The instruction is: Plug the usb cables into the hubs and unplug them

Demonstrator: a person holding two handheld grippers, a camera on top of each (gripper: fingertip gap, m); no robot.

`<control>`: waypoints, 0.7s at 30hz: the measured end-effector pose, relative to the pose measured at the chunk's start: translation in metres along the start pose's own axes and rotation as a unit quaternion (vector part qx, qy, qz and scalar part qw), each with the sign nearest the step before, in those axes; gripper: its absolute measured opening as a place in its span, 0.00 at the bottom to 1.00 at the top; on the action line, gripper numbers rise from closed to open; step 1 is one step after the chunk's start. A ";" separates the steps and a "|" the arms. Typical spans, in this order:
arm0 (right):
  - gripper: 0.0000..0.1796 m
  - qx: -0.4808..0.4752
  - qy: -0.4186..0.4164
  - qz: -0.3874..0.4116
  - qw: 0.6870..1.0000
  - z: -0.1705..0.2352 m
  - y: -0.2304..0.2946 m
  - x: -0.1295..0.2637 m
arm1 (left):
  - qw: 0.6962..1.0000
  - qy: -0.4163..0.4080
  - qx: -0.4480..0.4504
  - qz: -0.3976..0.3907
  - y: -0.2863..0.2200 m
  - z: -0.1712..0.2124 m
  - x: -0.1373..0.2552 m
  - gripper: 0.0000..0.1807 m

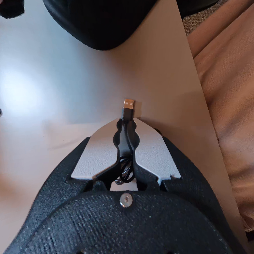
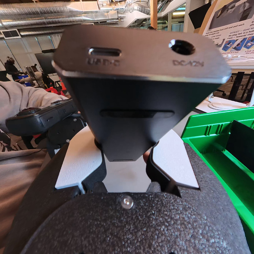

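Note:
In the left wrist view my left gripper is shut on a black USB cable. Its black plug body and metal USB-A tip stick out past the fingertips, pointing forward above the pale table. The rest of the cable loops back between the fingers. In the right wrist view my right gripper is shut on a dark metal USB hub, held upright. The hub's end face with an oval port and a round socket is turned toward the camera. The left gripper shows at the left there.
A large black rounded object lies on the table ahead of the plug. The table's right edge borders tan fabric. A green plastic bin with a black divider stands at the right. A grey sleeve is at the left. My hands' fingertips stand some 20 centimeters from each other.

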State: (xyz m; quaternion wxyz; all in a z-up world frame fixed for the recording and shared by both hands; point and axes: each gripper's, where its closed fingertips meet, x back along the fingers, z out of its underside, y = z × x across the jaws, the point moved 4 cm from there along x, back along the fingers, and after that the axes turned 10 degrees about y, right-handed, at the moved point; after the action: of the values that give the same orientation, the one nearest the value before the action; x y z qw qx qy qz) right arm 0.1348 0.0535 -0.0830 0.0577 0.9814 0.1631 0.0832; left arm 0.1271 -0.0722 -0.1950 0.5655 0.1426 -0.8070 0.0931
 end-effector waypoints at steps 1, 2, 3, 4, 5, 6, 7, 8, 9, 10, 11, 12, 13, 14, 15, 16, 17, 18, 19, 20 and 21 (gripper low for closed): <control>0.40 0.000 -0.001 0.000 1.000 0.000 0.000 0.000 | 1.000 -0.002 -0.003 -0.005 0.000 0.001 0.000 0.07; 0.40 0.000 -0.001 -0.002 1.000 0.000 0.001 0.000 | 1.000 -0.004 -0.006 -0.011 0.001 0.002 0.001 0.06; 0.40 0.000 0.000 -0.002 1.000 0.000 0.001 0.000 | 1.000 -0.009 -0.006 -0.017 0.001 0.003 0.002 0.06; 0.40 0.002 0.001 -0.003 1.000 0.000 0.002 0.000 | 1.000 -0.014 -0.001 -0.022 0.002 0.005 0.004 0.06; 0.40 0.003 0.001 -0.005 1.000 0.000 0.002 0.000 | 0.999 -0.021 0.008 -0.025 0.004 0.008 0.006 0.06; 0.40 0.006 0.000 -0.008 1.000 0.000 0.003 0.000 | 0.999 -0.032 0.020 -0.026 0.006 0.012 0.010 0.06; 0.40 0.007 -0.001 -0.011 1.000 0.000 0.004 0.000 | 0.998 -0.047 0.036 -0.027 0.009 0.016 0.015 0.06; 0.40 0.008 -0.002 -0.015 1.000 0.000 0.005 -0.001 | 0.996 -0.066 0.053 -0.031 0.013 0.020 0.021 0.06; 0.40 0.009 -0.002 -0.021 1.000 0.000 0.006 -0.001 | 0.993 -0.086 0.070 -0.036 0.017 0.024 0.027 0.06; 0.40 0.010 -0.004 -0.026 1.000 0.000 0.008 -0.001 | 0.989 -0.108 0.086 -0.043 0.021 0.028 0.033 0.06; 0.40 0.011 -0.006 -0.032 0.999 0.001 0.009 -0.002 | 0.985 -0.130 0.101 -0.052 0.026 0.032 0.039 0.06; 0.40 0.013 -0.008 -0.039 0.999 0.001 0.011 -0.002 | 0.980 -0.153 0.115 -0.062 0.031 0.036 0.045 0.06; 0.40 0.014 -0.010 -0.048 0.999 0.002 0.013 -0.003 | 0.973 -0.176 0.126 -0.075 0.036 0.039 0.050 0.06; 0.40 0.016 -0.012 -0.057 0.998 0.002 0.016 -0.004 | 0.967 -0.198 0.135 -0.087 0.041 0.042 0.055 0.06; 0.40 0.018 -0.014 -0.065 0.998 0.003 0.018 -0.005 | 0.961 -0.218 0.143 -0.095 0.045 0.045 0.060 0.06; 0.40 0.021 -0.016 -0.075 0.997 0.004 0.021 -0.006 | 0.954 -0.238 0.153 -0.099 0.048 0.048 0.063 0.06; 0.40 0.023 -0.014 -0.084 0.996 0.006 0.023 -0.007 | 0.948 -0.256 0.160 -0.097 0.050 0.049 0.067 0.06; 0.40 0.024 -0.012 -0.091 0.995 0.008 0.025 -0.009 | 0.945 -0.268 0.165 -0.091 0.052 0.049 0.071 0.06; 0.40 0.025 -0.009 -0.097 0.995 0.010 0.026 -0.011 | 0.943 -0.276 0.166 -0.089 0.053 0.049 0.076 0.06; 0.40 0.026 -0.004 -0.102 0.994 0.012 0.028 -0.013 | 0.943 -0.277 0.161 -0.094 0.054 0.048 0.082 0.06; 0.40 0.027 -0.001 -0.107 0.994 0.014 0.029 -0.014 | 0.944 -0.272 0.154 -0.100 0.055 0.047 0.087 0.06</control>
State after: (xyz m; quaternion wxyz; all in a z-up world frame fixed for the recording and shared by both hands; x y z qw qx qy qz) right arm 0.1331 0.0203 -0.0948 0.0398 0.9596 0.2691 0.0716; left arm 0.0393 -0.0458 -0.1285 0.3016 0.3280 -0.8876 0.1166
